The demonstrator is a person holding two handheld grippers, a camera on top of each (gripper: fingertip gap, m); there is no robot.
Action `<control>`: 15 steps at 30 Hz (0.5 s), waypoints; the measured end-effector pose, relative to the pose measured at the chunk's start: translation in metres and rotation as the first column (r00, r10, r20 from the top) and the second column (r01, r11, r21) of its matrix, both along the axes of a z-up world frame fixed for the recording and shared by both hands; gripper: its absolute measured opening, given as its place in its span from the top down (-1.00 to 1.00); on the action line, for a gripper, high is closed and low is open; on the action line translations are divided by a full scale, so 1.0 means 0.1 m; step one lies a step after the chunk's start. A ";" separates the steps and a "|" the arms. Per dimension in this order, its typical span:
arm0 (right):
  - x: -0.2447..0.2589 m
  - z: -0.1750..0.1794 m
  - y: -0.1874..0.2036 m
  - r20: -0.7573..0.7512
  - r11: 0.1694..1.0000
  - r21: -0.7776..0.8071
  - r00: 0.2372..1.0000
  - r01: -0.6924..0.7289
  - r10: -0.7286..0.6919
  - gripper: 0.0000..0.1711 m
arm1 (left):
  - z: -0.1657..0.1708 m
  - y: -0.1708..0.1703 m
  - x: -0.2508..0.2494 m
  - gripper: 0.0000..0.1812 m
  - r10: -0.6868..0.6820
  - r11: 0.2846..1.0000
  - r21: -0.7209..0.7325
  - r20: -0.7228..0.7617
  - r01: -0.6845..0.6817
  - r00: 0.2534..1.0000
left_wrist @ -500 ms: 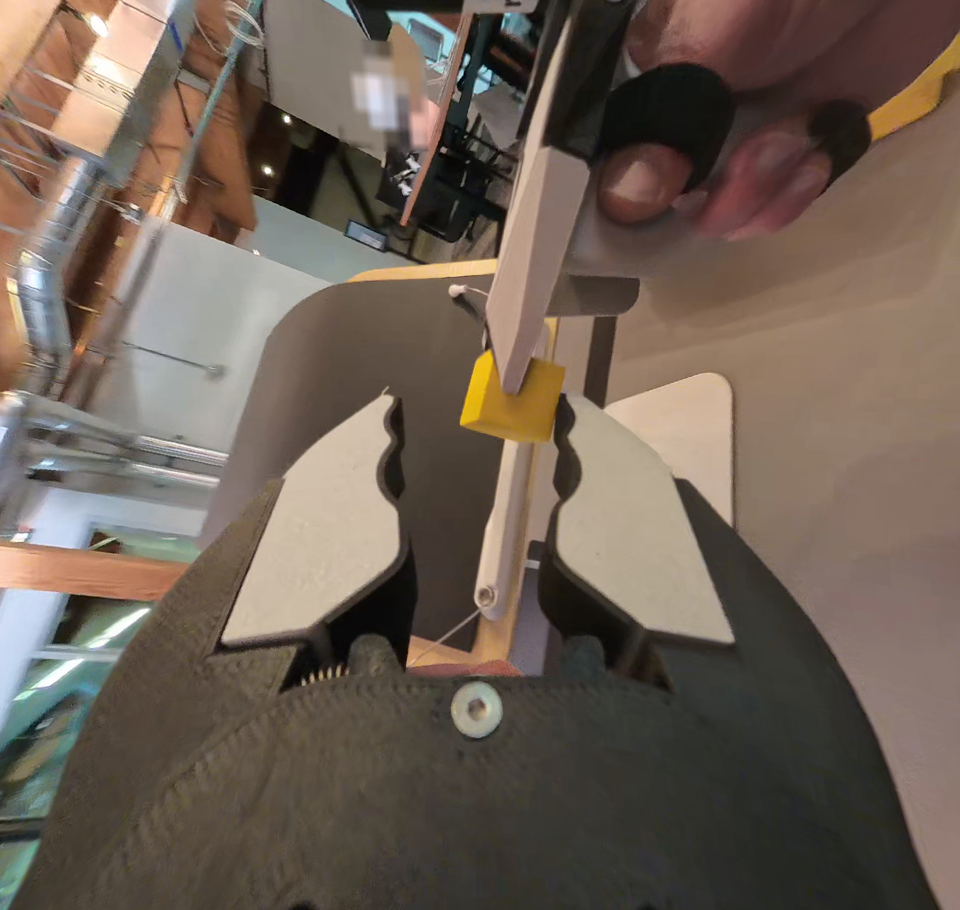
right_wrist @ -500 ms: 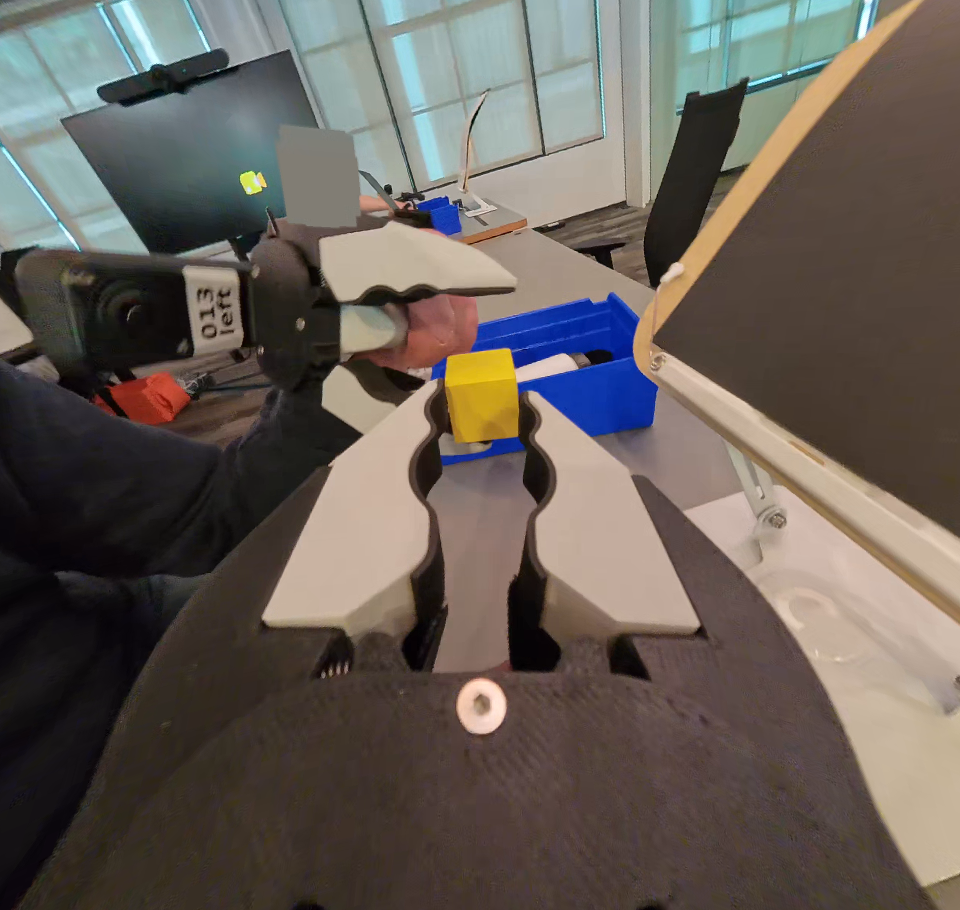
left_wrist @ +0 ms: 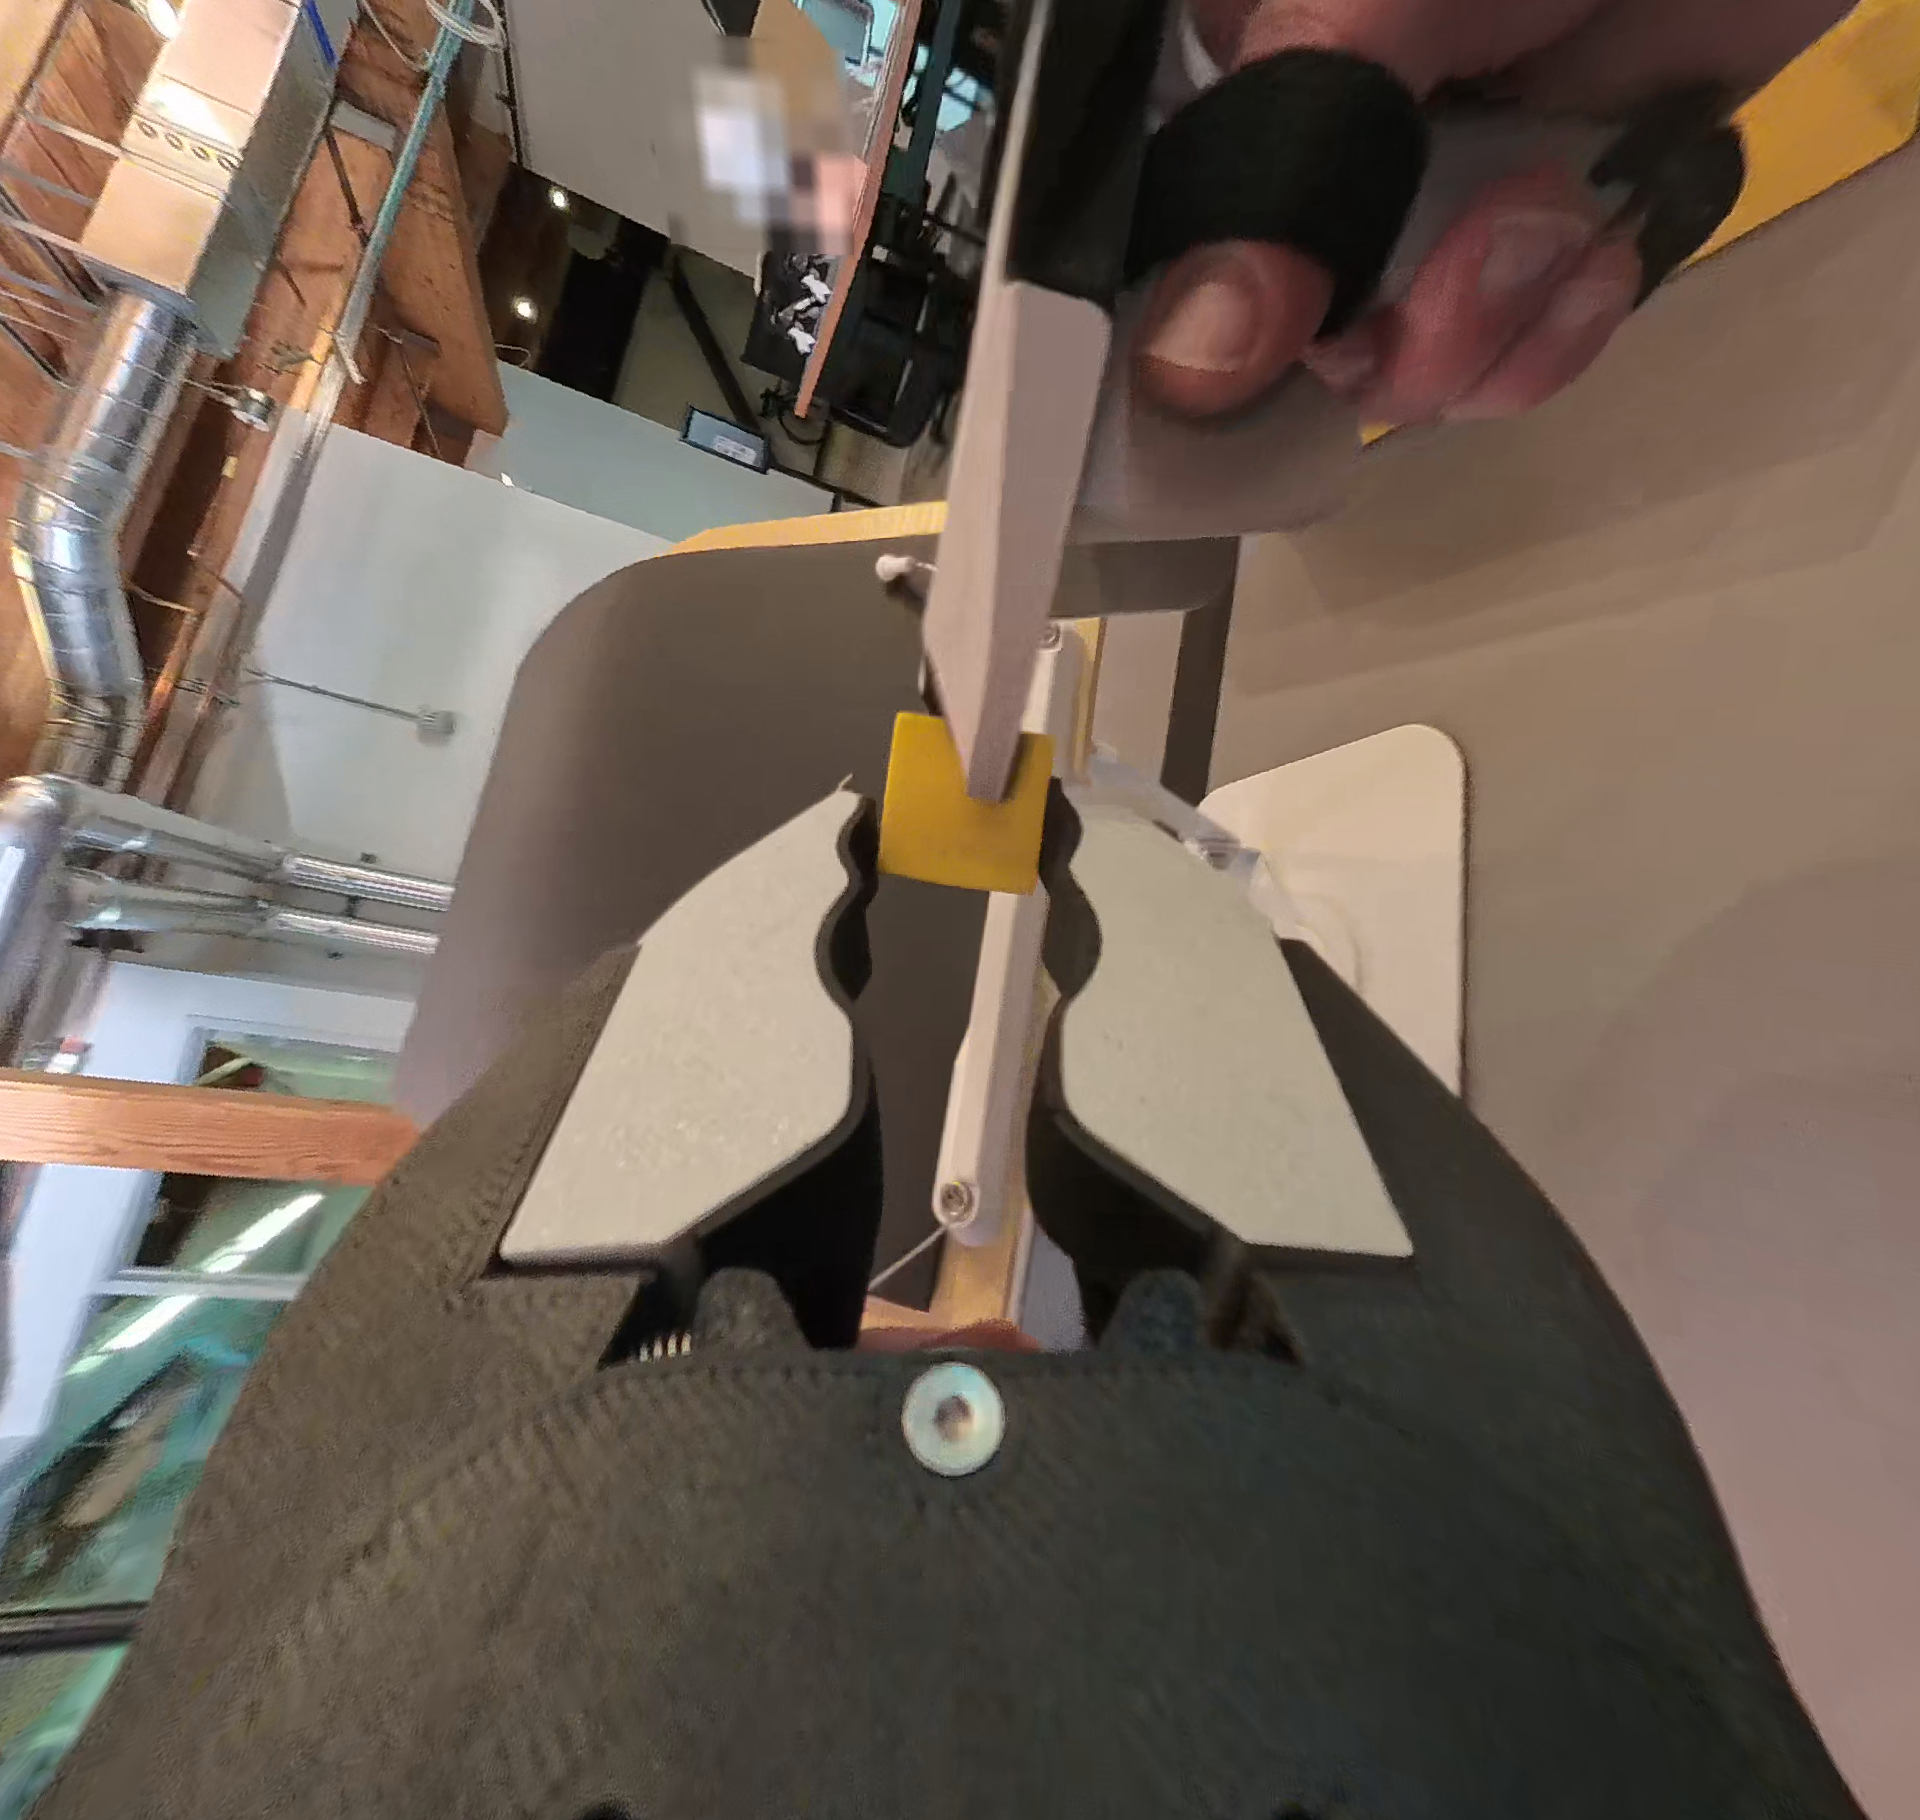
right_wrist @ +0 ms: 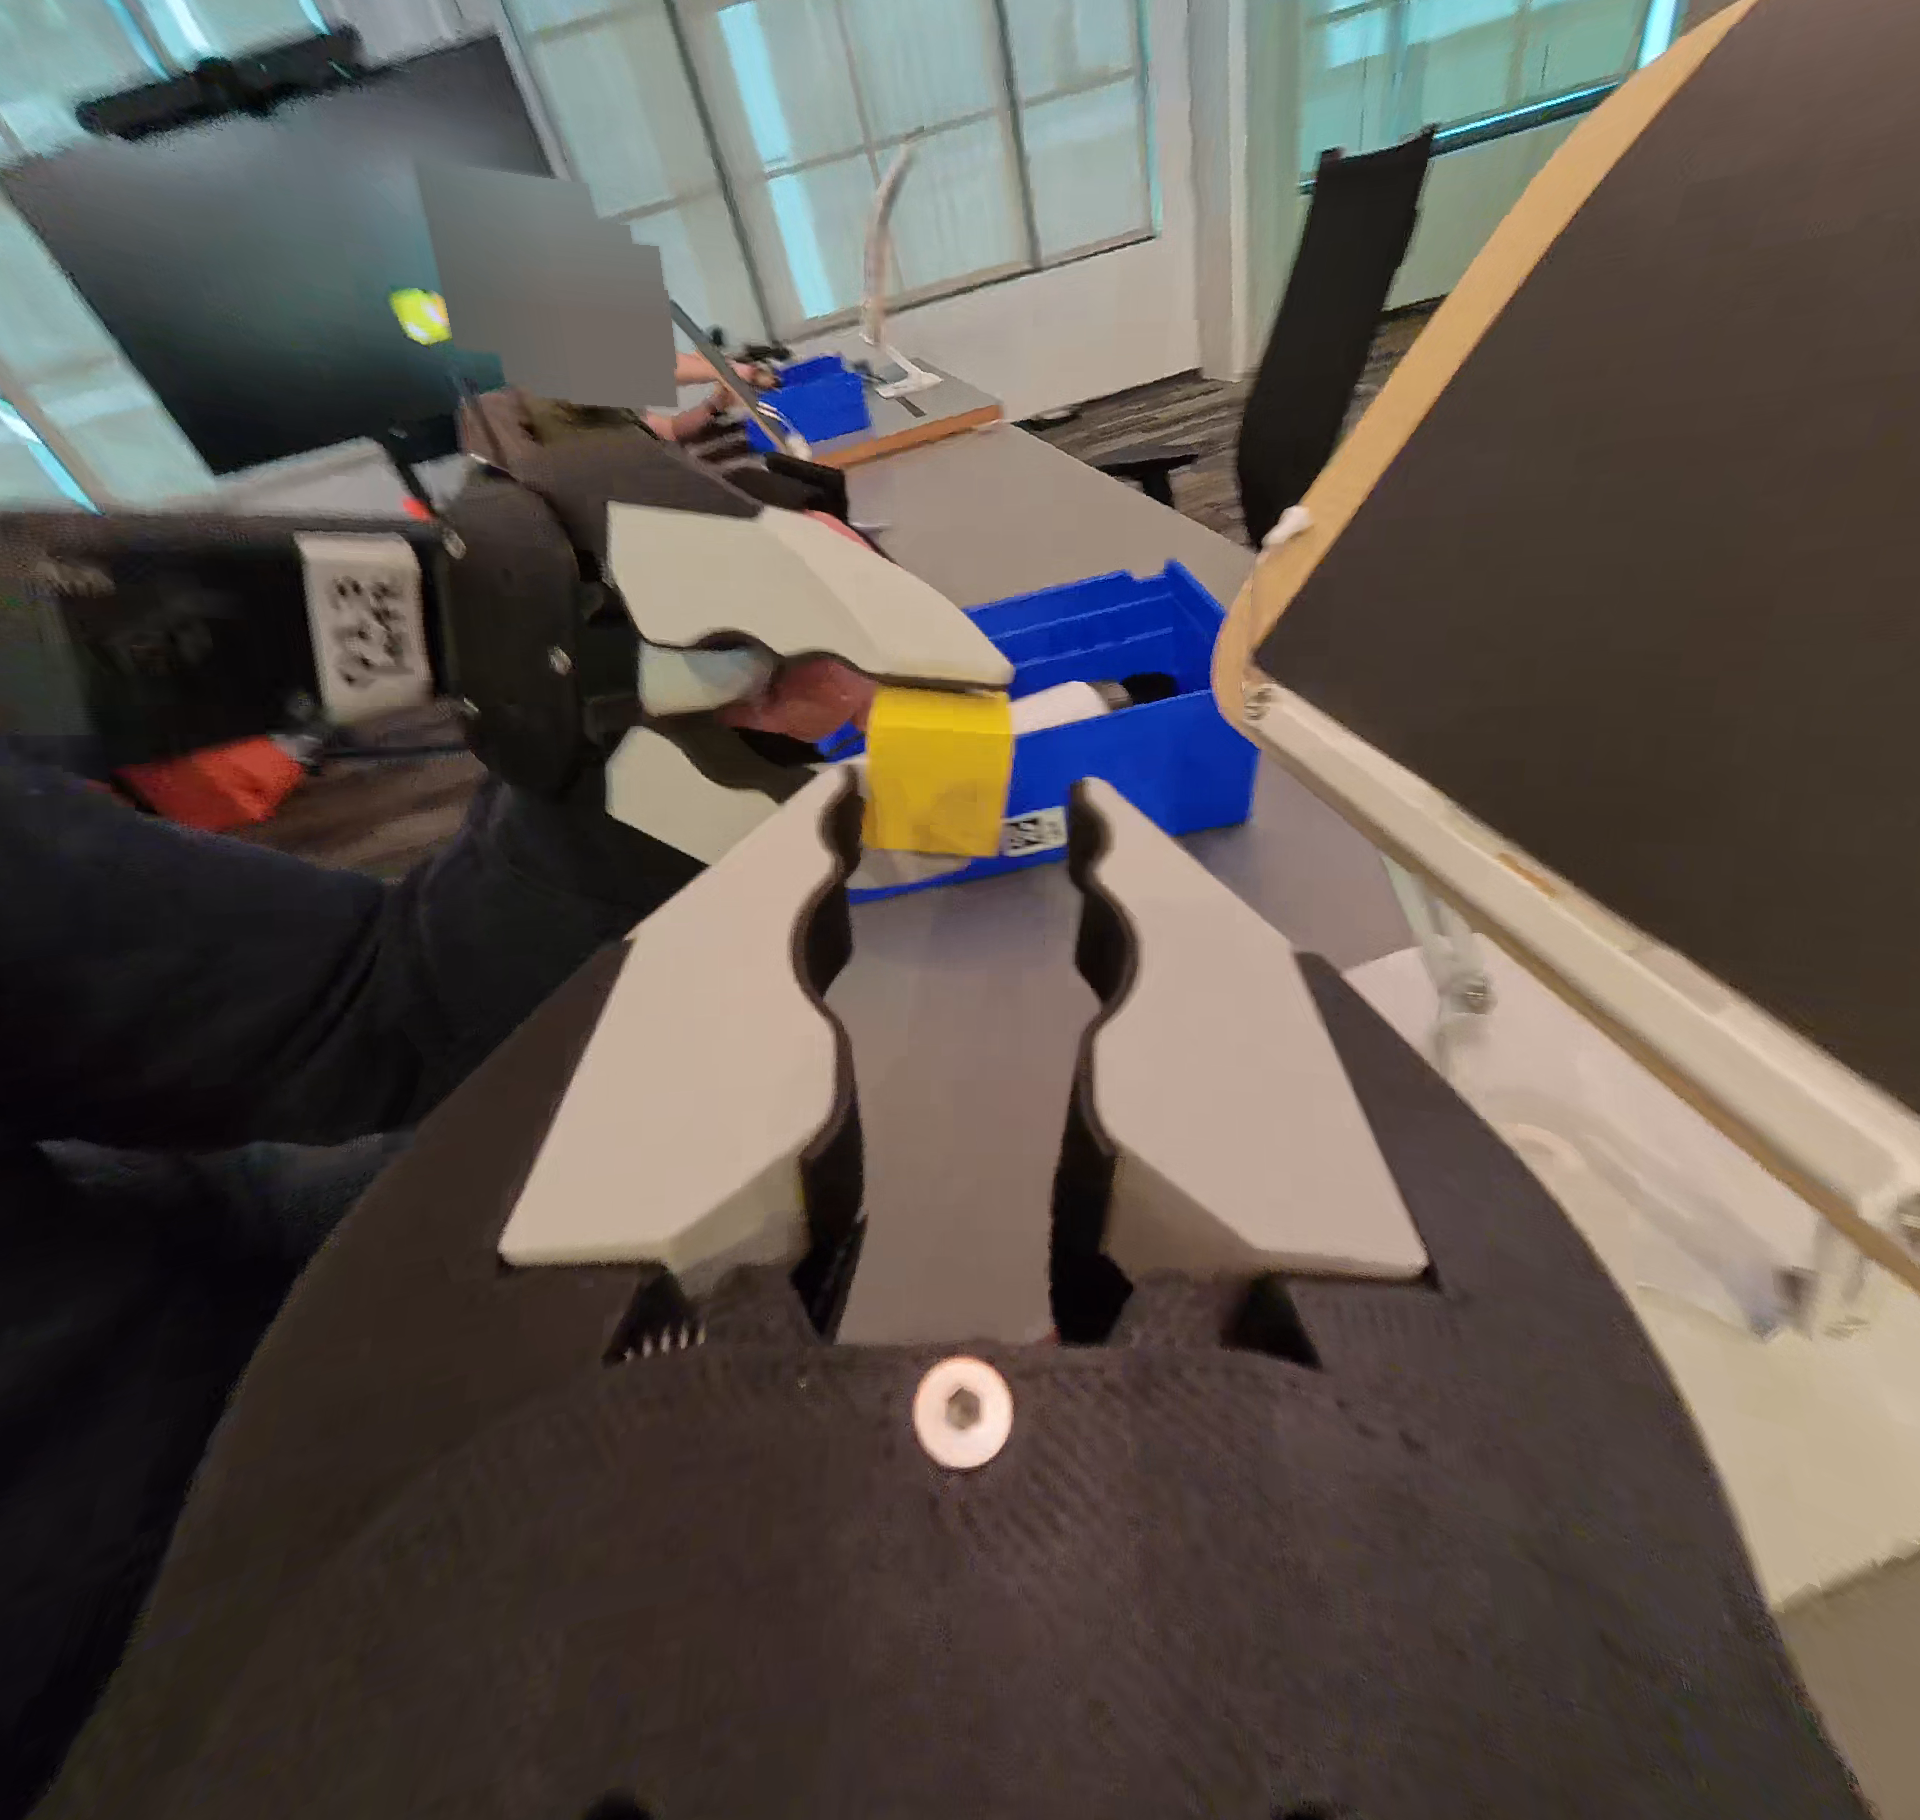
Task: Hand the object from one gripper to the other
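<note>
A yellow cube (left_wrist: 951, 830) sits between the tips of my left gripper (left_wrist: 961, 814), which is shut on it. In the right wrist view the cube (right_wrist: 935, 773) is held from the left between the left gripper's upper finger (right_wrist: 790, 596) and a lower finger that is mostly hidden. My right gripper (right_wrist: 961, 799) is open around the cube, with a clear gap between the cube and its right fingertip. In the left wrist view one right-gripper finger (left_wrist: 1013, 544) comes down from above onto the cube, held by a hand (left_wrist: 1455, 264).
A blue bin (right_wrist: 1132, 762) stands on the grey table (right_wrist: 1039, 523) just behind the cube. A raised dark lid with a wooden edge (right_wrist: 1610, 523) and its white base (right_wrist: 1558, 1199) stand at the right. A monitor (right_wrist: 260, 264) and a black chair (right_wrist: 1320, 316) are farther off. Less than 4 cm separates the two grippers' tips.
My left gripper has moved in and shut on the yellow cube. My right gripper, which was shut on the cube, has opened.
</note>
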State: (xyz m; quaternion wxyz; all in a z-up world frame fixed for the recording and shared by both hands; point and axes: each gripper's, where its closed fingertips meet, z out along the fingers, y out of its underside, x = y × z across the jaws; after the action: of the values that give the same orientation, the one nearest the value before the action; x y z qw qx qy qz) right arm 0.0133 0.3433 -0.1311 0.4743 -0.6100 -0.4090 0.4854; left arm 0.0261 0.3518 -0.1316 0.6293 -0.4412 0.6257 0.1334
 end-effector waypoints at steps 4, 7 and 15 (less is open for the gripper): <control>0.04 0.05 -0.03 0.085 0.989 0.141 0.995 0.035 -0.047 0.43 | 0.07 -0.05 -0.09 0.68 -0.013 0.994 -0.109 0.063 0.020 0.998; 0.04 0.16 -0.12 0.099 0.966 0.256 0.993 0.038 -0.066 0.44 | 0.07 -0.09 -0.11 0.67 -0.034 0.985 -0.163 0.086 0.048 0.996; 0.09 0.30 -0.29 0.156 0.894 0.448 0.984 0.004 -0.083 0.47 | 0.03 -0.26 0.06 0.68 -0.113 0.946 -0.289 0.133 0.148 0.985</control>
State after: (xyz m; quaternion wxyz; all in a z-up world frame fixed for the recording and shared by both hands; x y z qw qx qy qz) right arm 0.0225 0.3143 -0.1008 0.5753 -0.5336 -0.5347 0.3138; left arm 0.0322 0.3260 -0.1284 0.5981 -0.4953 0.6294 -0.0300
